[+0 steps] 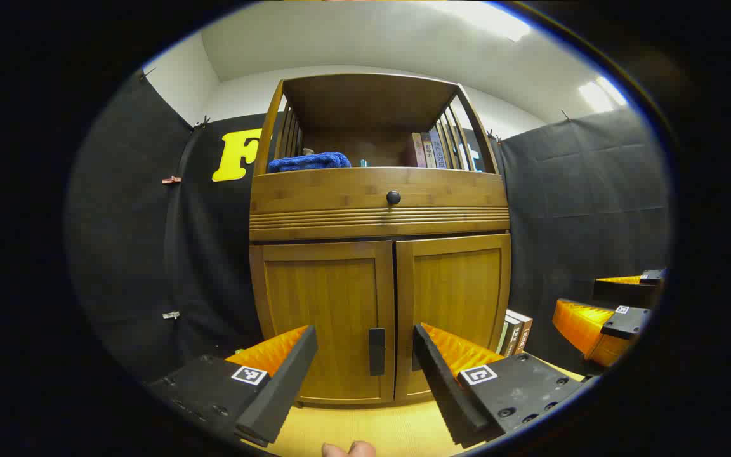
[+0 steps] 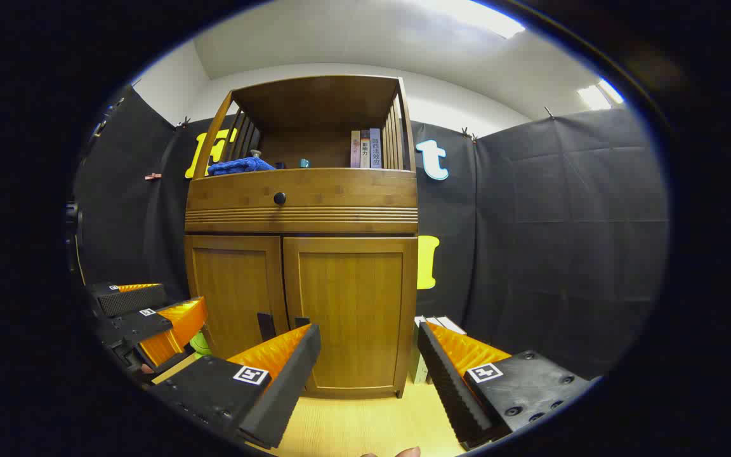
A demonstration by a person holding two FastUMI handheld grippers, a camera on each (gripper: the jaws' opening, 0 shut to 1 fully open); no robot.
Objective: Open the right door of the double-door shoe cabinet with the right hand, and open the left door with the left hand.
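Both claws hang spread wide with nothing between their fingers, well short of the shoe cabinet (image 1: 378,254), whose two doors are shut. In the left gripper view the left gripper (image 1: 365,368) points almost straight at the seam: the left door (image 1: 321,317) stands ahead and a little to the left of it, and that door's dark handle (image 1: 376,351) shows right between its fingertips, farther off. The right door (image 2: 349,311) stands ahead of the right gripper (image 2: 368,365), but its handle (image 2: 302,322) sits off to that claw's left, just above the left finger's tip and partly hidden by it.

The main risk, I judge, is the two handles themselves: they stand just beside each other at the seam, so a claw going in this wide could straddle both, or catch the wrong door. The right gripper also has to swing left to reach its handle, toward the left gripper (image 2: 143,320), and the two could knock together there. A grip on only the handle's edge could slip off as the door swings. Books (image 1: 514,333) stand just beside the cabinet on the right door's side; a door flung wide might strike them
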